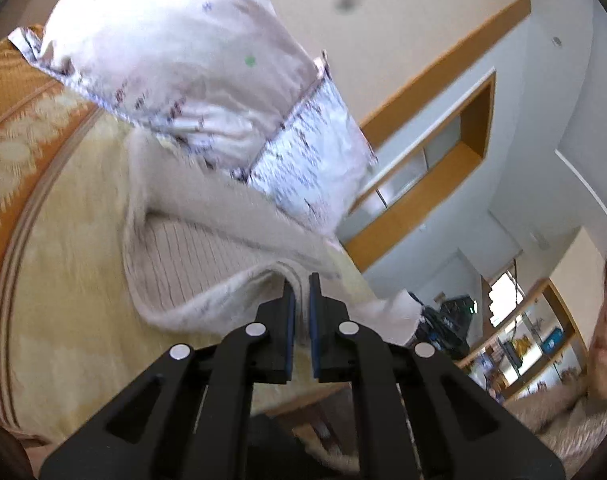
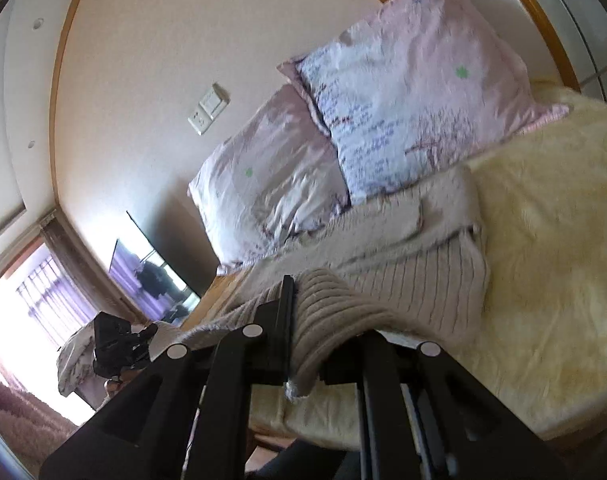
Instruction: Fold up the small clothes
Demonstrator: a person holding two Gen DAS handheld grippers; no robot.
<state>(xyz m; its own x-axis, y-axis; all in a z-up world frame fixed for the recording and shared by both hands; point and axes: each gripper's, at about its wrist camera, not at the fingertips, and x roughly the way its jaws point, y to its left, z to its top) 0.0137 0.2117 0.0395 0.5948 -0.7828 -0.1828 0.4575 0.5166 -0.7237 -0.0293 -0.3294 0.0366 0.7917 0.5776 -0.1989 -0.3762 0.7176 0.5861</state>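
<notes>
A beige ribbed sweater (image 2: 403, 280) hangs lifted off the yellow bedspread (image 2: 551, 260), its edge clamped in both the left gripper (image 1: 302, 292) and the right gripper (image 2: 303, 312).

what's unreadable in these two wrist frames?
- Right wrist view: right gripper pads, buried under the ribbed beige sweater draped over them.
- Same view: left gripper, small, backlit by the window.
- Left wrist view: sweater's far part, covered by the pillow; motion blur throughout.
- Both views: garment's full outline, cut off by the gripper bodies.
</notes>
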